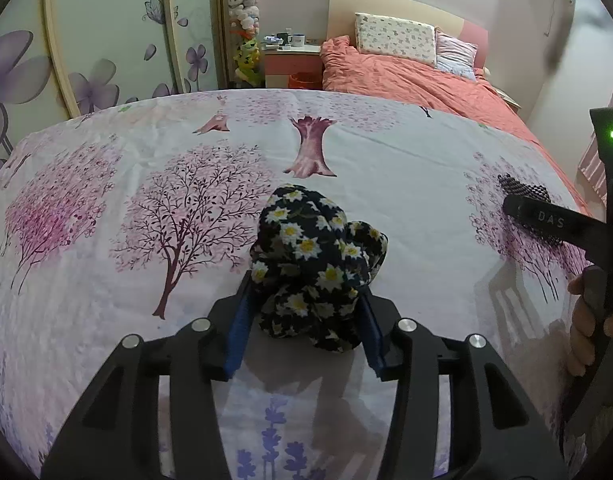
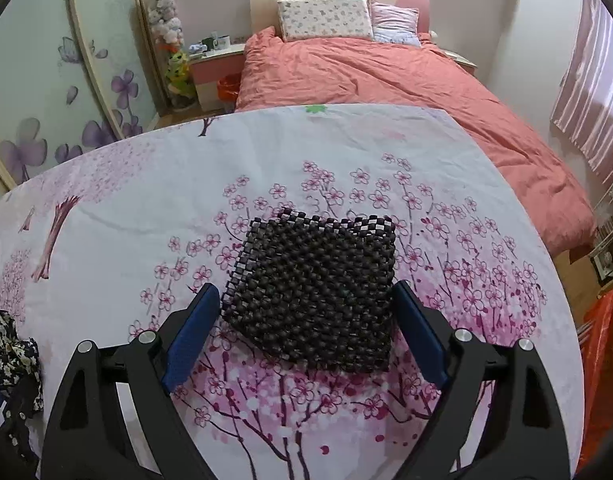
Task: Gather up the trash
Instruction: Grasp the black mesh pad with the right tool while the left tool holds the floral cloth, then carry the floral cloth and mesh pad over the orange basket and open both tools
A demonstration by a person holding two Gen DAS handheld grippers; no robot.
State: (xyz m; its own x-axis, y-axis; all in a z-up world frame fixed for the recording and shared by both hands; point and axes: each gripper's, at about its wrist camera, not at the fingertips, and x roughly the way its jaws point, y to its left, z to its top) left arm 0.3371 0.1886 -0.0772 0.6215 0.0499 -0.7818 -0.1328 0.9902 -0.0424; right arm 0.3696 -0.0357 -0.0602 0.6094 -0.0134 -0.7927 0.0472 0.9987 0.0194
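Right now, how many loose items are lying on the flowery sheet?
2. The daisy-print cloth sits between the left gripper fingers; the beaded mat lies between the right gripper fingers. Others may be hidden.

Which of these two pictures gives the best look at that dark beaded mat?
The right wrist view. There the beaded mat lies whole and central on the flowered cloth, between the open right tool's blue fingers. The left wrist view shows only a sliver at the right edge, mostly hidden behind the other tool.
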